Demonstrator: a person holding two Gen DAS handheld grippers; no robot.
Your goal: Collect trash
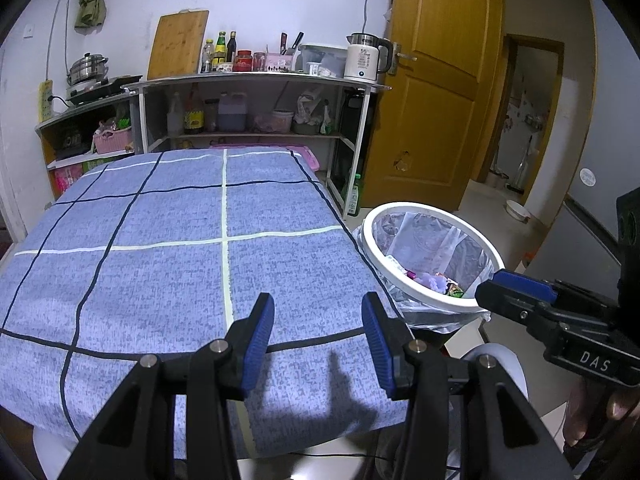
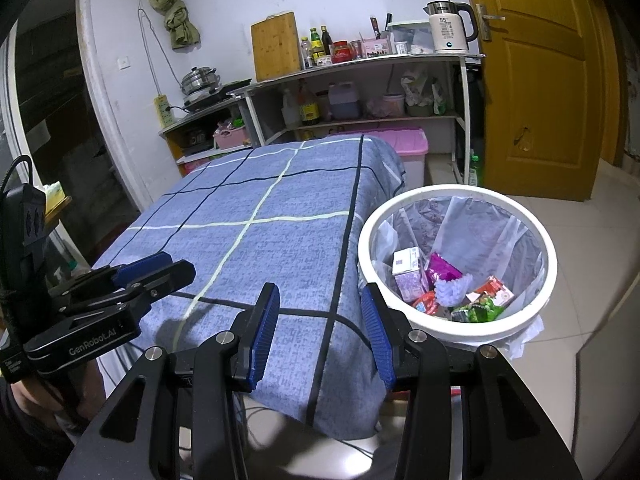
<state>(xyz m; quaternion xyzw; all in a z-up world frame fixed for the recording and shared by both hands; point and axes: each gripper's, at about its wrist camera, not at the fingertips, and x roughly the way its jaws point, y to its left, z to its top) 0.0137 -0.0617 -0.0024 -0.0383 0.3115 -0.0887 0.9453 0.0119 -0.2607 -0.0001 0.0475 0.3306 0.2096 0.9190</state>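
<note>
Nearest me, the left gripper (image 1: 318, 338) and right gripper (image 2: 320, 326) both hang with jaws apart, gripping nothing, over the blue checked tablecloth (image 1: 160, 272). Just beyond, beside the table, the white bin (image 2: 456, 326) holds the trash (image 2: 448, 284).

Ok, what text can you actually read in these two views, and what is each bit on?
"DAS": side of the right gripper.
"GenRobot.AI": side of the left gripper.
"55": front of the white kettle.
Sauce bottles, jars and bin wrappers: too small to read.
</note>
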